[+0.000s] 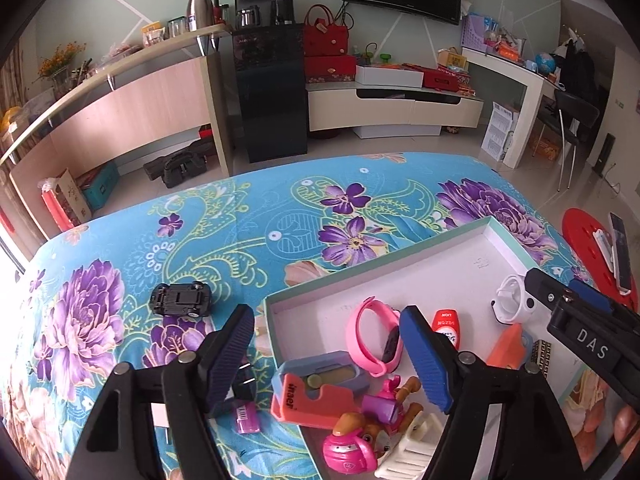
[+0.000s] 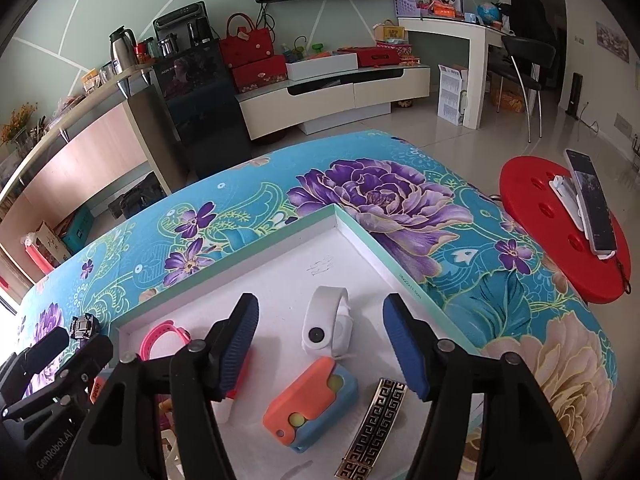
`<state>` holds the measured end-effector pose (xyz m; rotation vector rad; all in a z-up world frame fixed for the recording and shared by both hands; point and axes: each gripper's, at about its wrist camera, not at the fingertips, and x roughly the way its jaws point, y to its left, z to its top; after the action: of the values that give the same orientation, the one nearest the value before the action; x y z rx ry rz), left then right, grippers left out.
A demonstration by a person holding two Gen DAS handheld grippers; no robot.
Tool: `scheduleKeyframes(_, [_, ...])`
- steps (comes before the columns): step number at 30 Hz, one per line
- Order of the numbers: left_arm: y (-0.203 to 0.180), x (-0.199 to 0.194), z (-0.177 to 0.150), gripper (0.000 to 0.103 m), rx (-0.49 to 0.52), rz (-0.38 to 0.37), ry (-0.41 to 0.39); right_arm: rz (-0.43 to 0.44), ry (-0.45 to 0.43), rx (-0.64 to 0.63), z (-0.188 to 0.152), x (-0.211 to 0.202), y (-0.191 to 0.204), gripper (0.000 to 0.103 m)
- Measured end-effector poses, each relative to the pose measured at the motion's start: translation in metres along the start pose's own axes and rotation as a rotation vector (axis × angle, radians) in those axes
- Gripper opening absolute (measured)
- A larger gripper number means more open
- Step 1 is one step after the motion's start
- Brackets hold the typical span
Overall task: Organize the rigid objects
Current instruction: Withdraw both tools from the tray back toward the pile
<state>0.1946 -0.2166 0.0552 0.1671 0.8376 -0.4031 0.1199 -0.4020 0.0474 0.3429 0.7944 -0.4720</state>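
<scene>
A shallow white tray with a teal rim point(image 1: 376, 264) point(image 2: 240, 258) lies on the flowered blue cloth. My left gripper point(image 1: 326, 314) stands open over the tray's near-left corner, with nothing between its pads. Under it lie a pink watch band point(image 1: 372, 336), an orange-and-blue case point(image 1: 316, 392), a red-and-white tube point(image 1: 446, 326) and a pink pup toy point(image 1: 360, 436). My right gripper point(image 2: 320, 302) hangs open above a white watch band point(image 2: 326, 328), a second orange-and-blue case point(image 2: 312, 396) and a black-and-gold patterned clip point(image 2: 376, 424). A black toy car point(image 1: 182, 300) lies upside down on the cloth outside the tray.
A small purple item point(image 1: 246, 416) and a black plug point(image 1: 244, 384) lie on the cloth by the tray's left side. A red round stool point(image 2: 560, 200) with a phone point(image 2: 592, 204) on it stands to the right of the table. Bare tiled floor and cabinets lie beyond the far edge.
</scene>
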Motion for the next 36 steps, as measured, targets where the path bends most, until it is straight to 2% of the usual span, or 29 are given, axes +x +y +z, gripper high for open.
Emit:
scheduleKeyframes(3, [0.010,0.001,0.000,0.095,-0.014,0.033,0.013,-0.015,0.011,-0.016,0.000,-0.002,0.001,0.075])
scheduleKeyframes(4, [0.013,0.001,0.000,0.101,-0.022,0.047,0.015,-0.019,0.011,-0.021,0.000,-0.003,0.001,0.084])
scheduleKeyframes(5, [0.016,0.002,0.000,0.103,-0.032,0.058,0.018,-0.021,0.010,-0.024,0.000,-0.005,0.000,0.087])
scheduleKeyframes(13, [0.031,0.009,-0.004,0.103,-0.063,0.120,0.047,-0.036,0.000,-0.024,0.001,-0.007,-0.001,0.089])
scheduleKeyframes(16, [0.038,0.007,-0.004,0.103,-0.100,0.116,0.029,-0.039,-0.005,-0.014,0.001,-0.007,-0.003,0.102])
scheduleKeyframes(19, [0.046,0.006,-0.004,0.103,-0.137,0.104,0.025,-0.042,-0.012,-0.013,0.001,-0.007,-0.002,0.102])
scheduleKeyframes(30, [0.077,-0.006,-0.004,0.103,-0.218,0.143,-0.010,-0.037,-0.023,-0.032,0.001,-0.007,0.005,0.103])
scheduleKeyframes(33, [0.099,-0.014,-0.005,0.103,-0.269,0.169,-0.023,-0.014,-0.052,-0.052,0.003,-0.014,0.017,0.103])
scheduleKeyframes(36, [0.125,-0.023,-0.009,0.103,-0.332,0.213,-0.036,0.061,-0.066,-0.081,0.003,-0.017,0.036,0.103])
